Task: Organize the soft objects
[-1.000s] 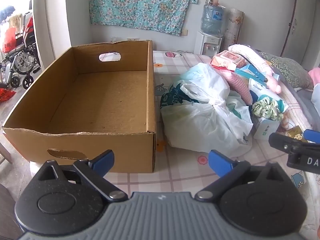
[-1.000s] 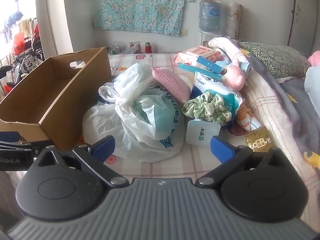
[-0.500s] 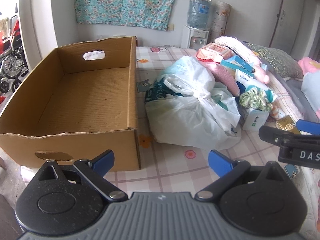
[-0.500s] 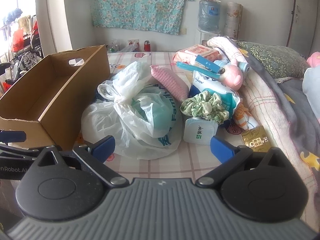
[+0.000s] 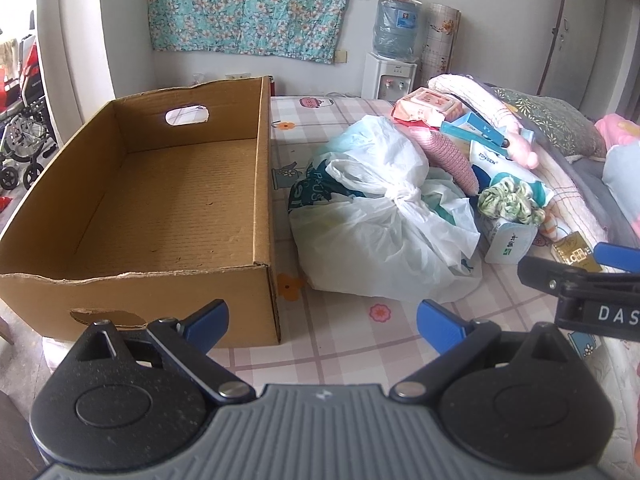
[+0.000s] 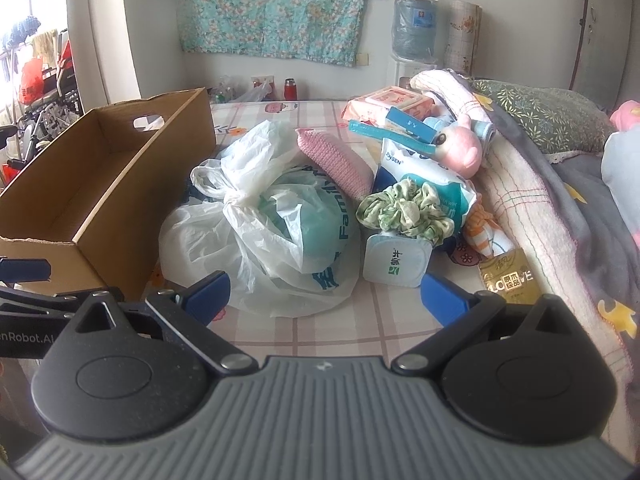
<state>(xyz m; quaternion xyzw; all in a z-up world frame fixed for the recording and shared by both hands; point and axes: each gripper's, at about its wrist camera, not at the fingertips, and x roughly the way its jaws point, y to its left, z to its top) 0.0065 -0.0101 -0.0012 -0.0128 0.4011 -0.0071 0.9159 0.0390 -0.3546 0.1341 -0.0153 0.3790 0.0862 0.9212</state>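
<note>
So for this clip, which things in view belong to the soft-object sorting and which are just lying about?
Job:
- cardboard box, with nothing in it
- tied plastic bag
- green scrunchie
- pink knitted pouch
- pink plush toy
- left gripper and right gripper, both open

Lying about:
- water dispenser
- floral cloth on the wall
- patterned pillow

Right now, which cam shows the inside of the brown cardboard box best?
Left wrist view: it looks down into the open brown cardboard box, showing the whole bare corrugated floor and the handle cutout in its far wall. The right wrist view sees the box from the side; its long wall hides most of the floor.
</note>
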